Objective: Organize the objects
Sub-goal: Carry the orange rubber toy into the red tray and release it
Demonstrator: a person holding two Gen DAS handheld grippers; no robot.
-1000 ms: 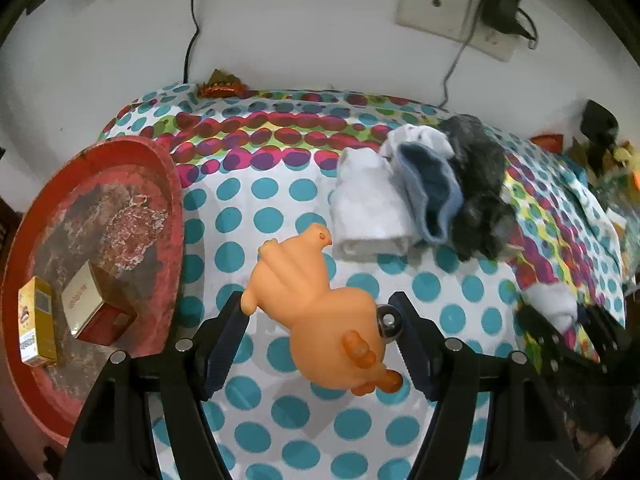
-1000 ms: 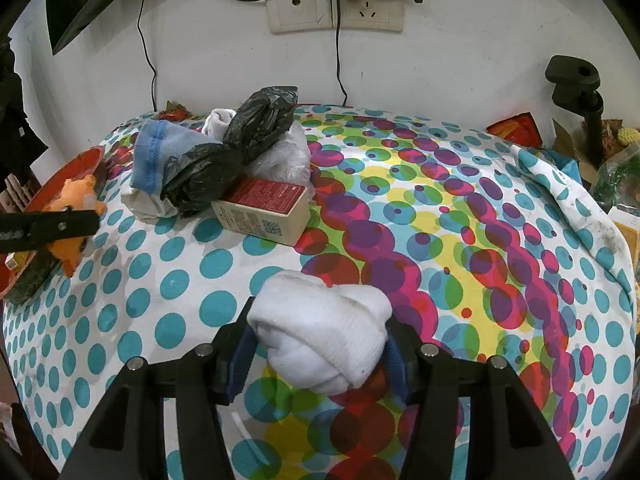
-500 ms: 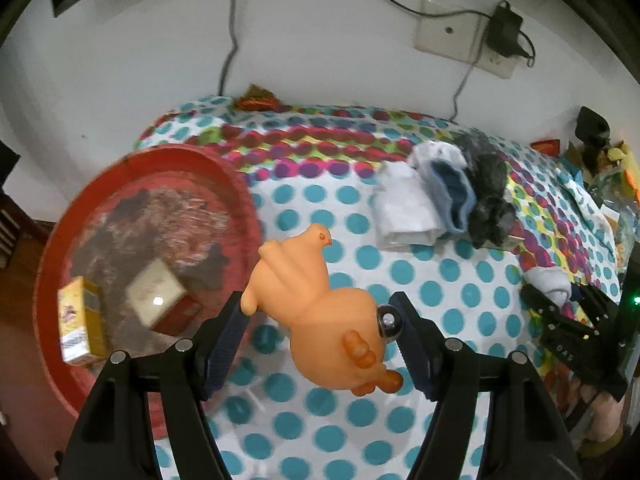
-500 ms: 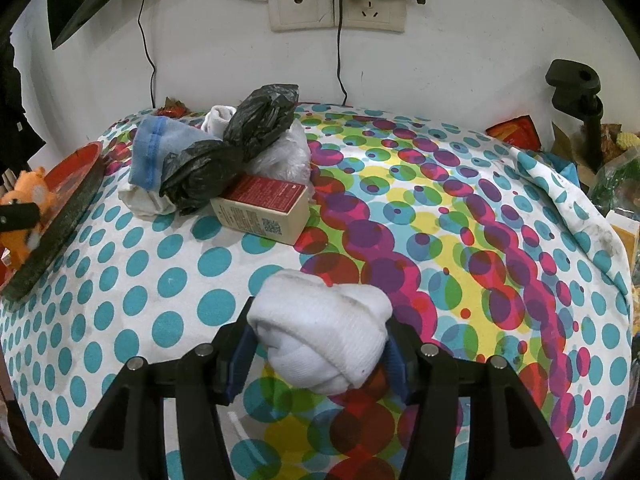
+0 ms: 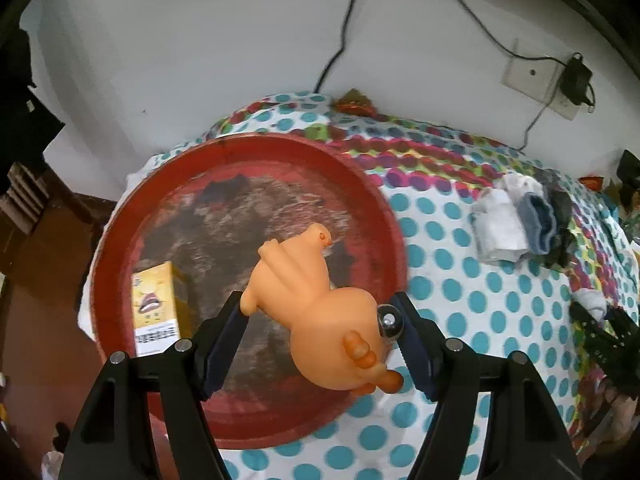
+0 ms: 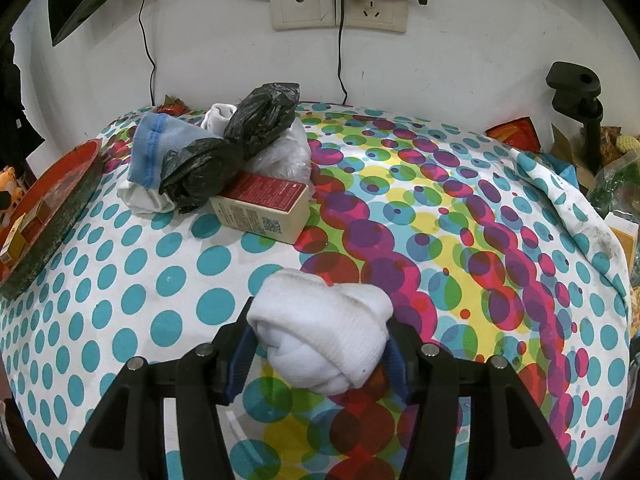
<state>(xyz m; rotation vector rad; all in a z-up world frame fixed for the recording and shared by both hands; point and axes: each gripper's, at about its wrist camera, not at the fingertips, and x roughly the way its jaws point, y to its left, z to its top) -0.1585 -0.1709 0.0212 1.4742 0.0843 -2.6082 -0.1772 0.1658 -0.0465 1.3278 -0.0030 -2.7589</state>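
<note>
My left gripper (image 5: pixel 320 332) is shut on an orange rubber chicken toy (image 5: pixel 316 304), held in the air above the round red tray (image 5: pixel 168 184). A yellow box (image 5: pixel 154 304) lies in the tray at its left side. My right gripper (image 6: pixel 318 350) is shut on a rolled white sock (image 6: pixel 320 336) just above the dotted tablecloth (image 6: pixel 120 280). In the right wrist view the red tray (image 6: pixel 52 200) sits at the far left edge of the table, with small boxes in it.
A pile of socks and black plastic bags (image 6: pixel 216 156) with a red and cream carton (image 6: pixel 264 208) lies at the back of the table. The same pile (image 5: pixel 520 220) shows right of the tray. Clutter and a black clamp (image 6: pixel 576 92) stand at the right. Cables hang from wall sockets (image 6: pixel 340 4).
My left gripper has carried the chicken toy leftward from over the tablecloth to over the red tray. The right gripper and its sock have not moved.
</note>
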